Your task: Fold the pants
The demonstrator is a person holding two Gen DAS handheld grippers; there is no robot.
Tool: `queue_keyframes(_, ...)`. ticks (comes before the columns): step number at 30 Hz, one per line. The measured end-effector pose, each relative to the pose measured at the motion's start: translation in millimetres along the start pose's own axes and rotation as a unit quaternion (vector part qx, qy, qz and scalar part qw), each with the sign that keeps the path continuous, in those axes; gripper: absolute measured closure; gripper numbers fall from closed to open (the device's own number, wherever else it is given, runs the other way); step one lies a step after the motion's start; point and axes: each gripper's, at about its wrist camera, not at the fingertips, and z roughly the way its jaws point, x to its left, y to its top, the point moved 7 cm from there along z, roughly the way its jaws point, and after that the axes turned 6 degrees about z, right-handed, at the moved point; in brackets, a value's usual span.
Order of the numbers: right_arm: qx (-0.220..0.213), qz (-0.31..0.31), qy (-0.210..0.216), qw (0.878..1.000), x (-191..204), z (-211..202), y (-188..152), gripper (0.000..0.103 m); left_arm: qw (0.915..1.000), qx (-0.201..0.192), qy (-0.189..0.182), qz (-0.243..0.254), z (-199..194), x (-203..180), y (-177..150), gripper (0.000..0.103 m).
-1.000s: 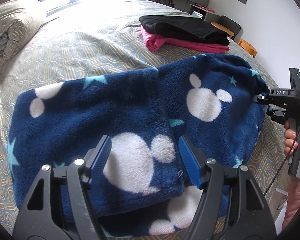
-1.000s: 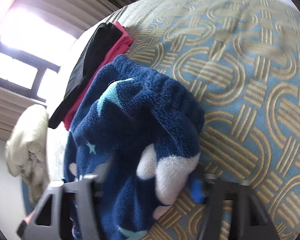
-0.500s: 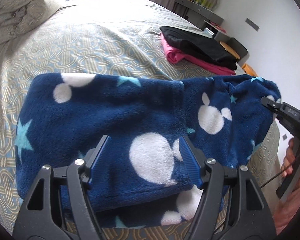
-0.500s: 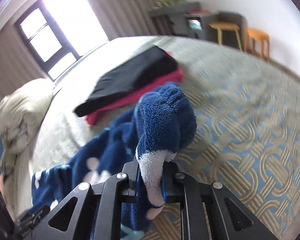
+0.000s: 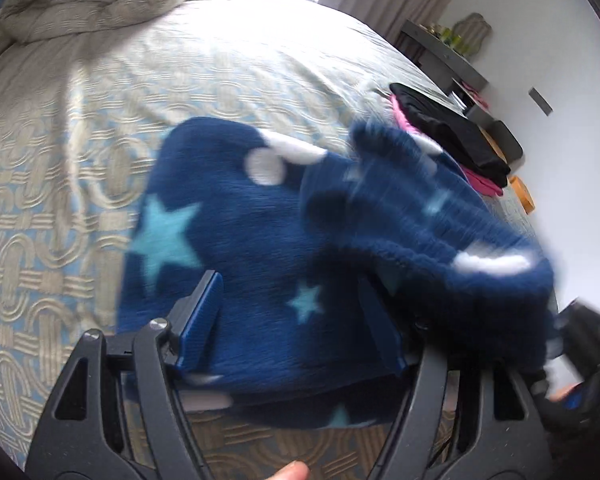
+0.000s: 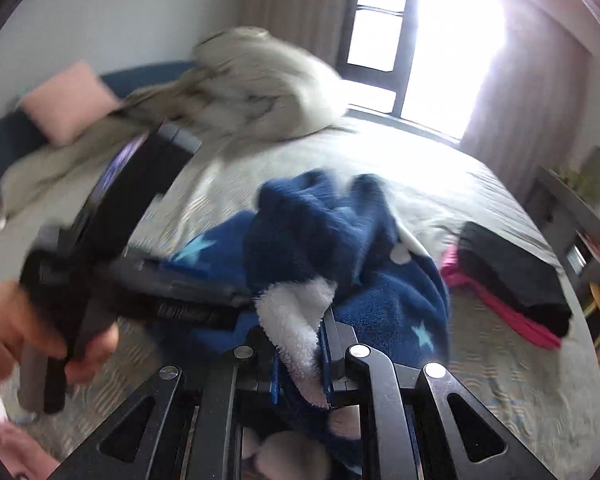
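The navy fleece pants (image 5: 240, 220) with white mouse heads and light blue stars lie on the patterned bedspread (image 5: 60, 140). My left gripper (image 5: 296, 320) is open, its blue pads on either side of the pants' near edge. My right gripper (image 6: 300, 360) is shut on a white and navy fold of the pants (image 6: 340, 240), holding it lifted over the rest. In the left wrist view that lifted end (image 5: 440, 216) hangs blurred at the right. In the right wrist view the left gripper (image 6: 112, 240) shows in a hand at the left.
A folded stack of black and pink clothes (image 5: 452, 136) lies at the bed's far right, also in the right wrist view (image 6: 512, 280). A bundled beige duvet (image 5: 84, 0) sits at the head of the bed. A desk (image 5: 444, 56) and orange stools (image 5: 524, 196) stand by the wall.
My right gripper has carried the pants' end up and over toward the left gripper. The left gripper stays open at the near edge while its view has swung left.
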Motion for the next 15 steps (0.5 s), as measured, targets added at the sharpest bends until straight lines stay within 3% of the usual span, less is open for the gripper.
queue_keyframes(3, 0.029, -0.012, 0.008, 0.999, 10.0, 16.5, -14.0, 0.089, 1.0000, 0.001, 0.006, -0.006, -2.4, 13.8, -5.5, 0.032)
queue_keyframes(9, 0.067, -0.006, 0.025, 0.997, 5.0, 33.2, -30.1, 0.088, 0.9986, -0.001, -0.032, -0.041, -11.4, 24.4, -8.8, 0.032)
queue_keyframes(15, 0.072, 0.003, 0.032, 0.997, 0.4, 35.6, -31.0, 0.087, 0.9872, 0.023, -0.134, -0.083, -20.3, 11.9, -12.9, 0.032)
